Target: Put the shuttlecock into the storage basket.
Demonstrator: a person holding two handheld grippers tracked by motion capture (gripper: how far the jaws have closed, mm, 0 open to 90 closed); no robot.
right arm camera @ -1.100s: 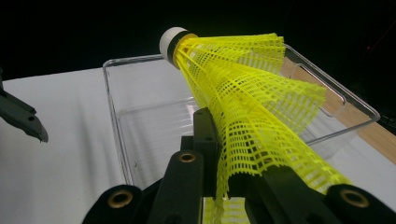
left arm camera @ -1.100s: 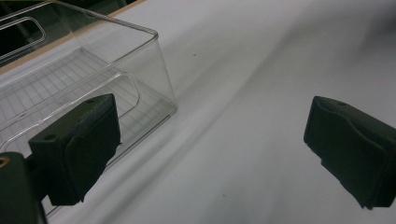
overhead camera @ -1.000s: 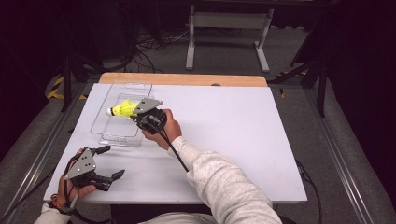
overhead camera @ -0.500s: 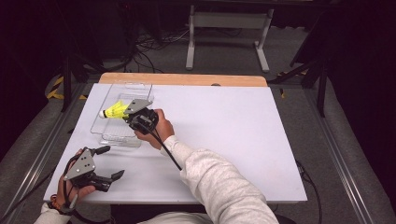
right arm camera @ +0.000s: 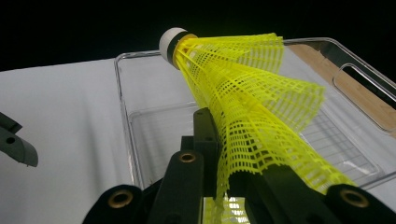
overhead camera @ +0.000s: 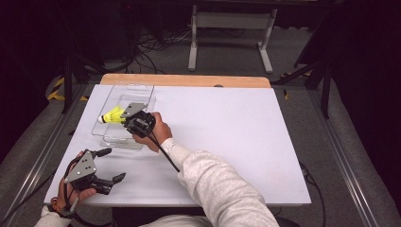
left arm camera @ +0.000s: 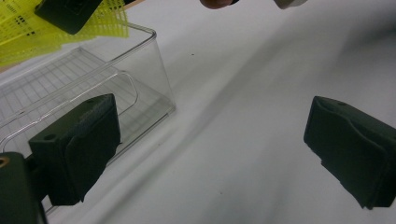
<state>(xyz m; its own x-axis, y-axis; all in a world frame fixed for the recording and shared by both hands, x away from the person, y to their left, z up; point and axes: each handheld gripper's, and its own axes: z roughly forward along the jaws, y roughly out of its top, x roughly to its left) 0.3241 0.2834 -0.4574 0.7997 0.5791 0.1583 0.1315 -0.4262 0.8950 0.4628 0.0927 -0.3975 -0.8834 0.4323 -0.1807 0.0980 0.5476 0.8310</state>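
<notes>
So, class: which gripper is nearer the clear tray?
Right. The right gripper hangs over the tray, shut on the yellow shuttlecock. The left gripper sits open on the table, nearer the person, short of the tray's near end.

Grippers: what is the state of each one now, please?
Left gripper: open, holding nothing.
Right gripper: closed on the shuttlecock, over the clear tray.

One shuttlecock (overhead camera: 112, 116), one clear tray (overhead camera: 140, 90)
</notes>
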